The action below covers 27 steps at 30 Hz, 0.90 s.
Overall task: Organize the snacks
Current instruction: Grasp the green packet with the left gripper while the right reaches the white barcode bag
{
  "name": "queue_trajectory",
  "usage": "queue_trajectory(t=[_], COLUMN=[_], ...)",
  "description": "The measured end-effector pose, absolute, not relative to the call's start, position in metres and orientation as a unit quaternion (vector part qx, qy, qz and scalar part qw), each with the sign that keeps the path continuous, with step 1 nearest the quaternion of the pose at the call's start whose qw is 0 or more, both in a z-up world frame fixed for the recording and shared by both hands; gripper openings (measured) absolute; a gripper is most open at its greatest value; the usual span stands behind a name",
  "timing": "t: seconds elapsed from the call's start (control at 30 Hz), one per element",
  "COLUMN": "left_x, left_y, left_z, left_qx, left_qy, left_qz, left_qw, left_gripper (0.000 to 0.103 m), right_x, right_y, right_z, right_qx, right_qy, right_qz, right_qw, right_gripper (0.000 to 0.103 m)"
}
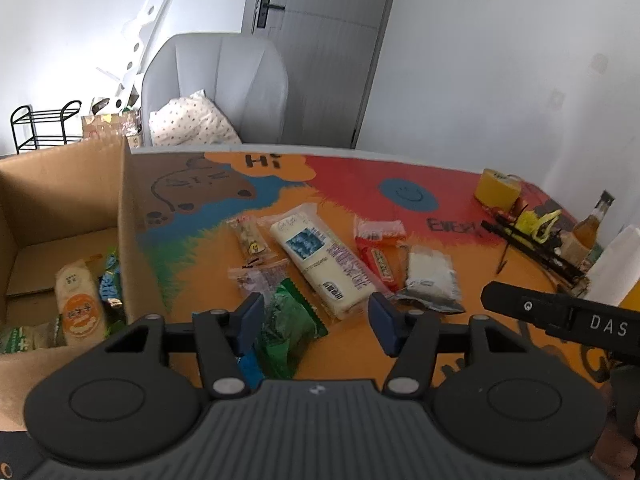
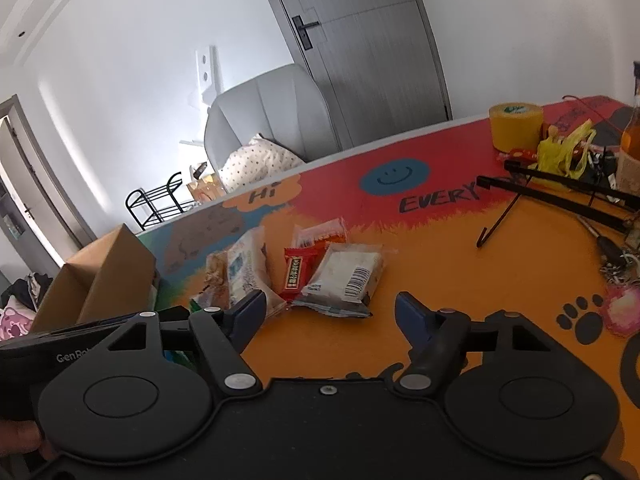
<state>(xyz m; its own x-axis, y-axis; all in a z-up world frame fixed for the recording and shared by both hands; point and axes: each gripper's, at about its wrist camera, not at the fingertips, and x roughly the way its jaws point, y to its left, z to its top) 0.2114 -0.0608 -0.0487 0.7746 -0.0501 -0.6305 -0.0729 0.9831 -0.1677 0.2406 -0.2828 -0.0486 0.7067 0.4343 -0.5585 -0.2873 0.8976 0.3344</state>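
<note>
Item: crinkled green foil snack packet [image 1: 290,330], lying on the table between the parted fingers of the left gripper [image 1: 316,322]; pads not pressing, nothing grasped. Long axis runs near-to-far. Left hand nearer. Right gripper [image 2: 330,312] released, empty, white barcoded pouch [image 2: 346,276] just beyond. Destination, judged: open brown cardboard box [image 1: 124,216], left, holding snacks. Surface: orange-and-red cartoon-printed table mat [image 1: 460,344]. Room: grey door, grey armchair.
</note>
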Motion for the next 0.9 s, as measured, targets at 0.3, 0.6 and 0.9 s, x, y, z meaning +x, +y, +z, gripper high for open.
queue_trajectory(t=[0.3,0.6,0.9], left_x=[0.221,0.22,0.217], left_y=[-0.063,-0.061,-0.06], left_z=[-0.066,-0.074,-0.087], left_qx=[-0.083,-0.099,-0.108], left_qy=[0.35,0.363,0.384], left_qz=[0.021,0.018,0.011], left_qw=[0.933,0.927,0.917], left_gripper=[0.056,0.055,0.055], right_x=[0.262,0.283,0.292], right_y=[-0.271,-0.253,-0.241], right_z=[-0.063,-0.07,-0.083], right_qx=[0.104,0.077,0.048], right_qy=[0.342,0.345,0.36], right_qz=[0.192,0.177,0.164], right_qw=[0.914,0.918,0.917], right_gripper=[0.07,0.072,0.062])
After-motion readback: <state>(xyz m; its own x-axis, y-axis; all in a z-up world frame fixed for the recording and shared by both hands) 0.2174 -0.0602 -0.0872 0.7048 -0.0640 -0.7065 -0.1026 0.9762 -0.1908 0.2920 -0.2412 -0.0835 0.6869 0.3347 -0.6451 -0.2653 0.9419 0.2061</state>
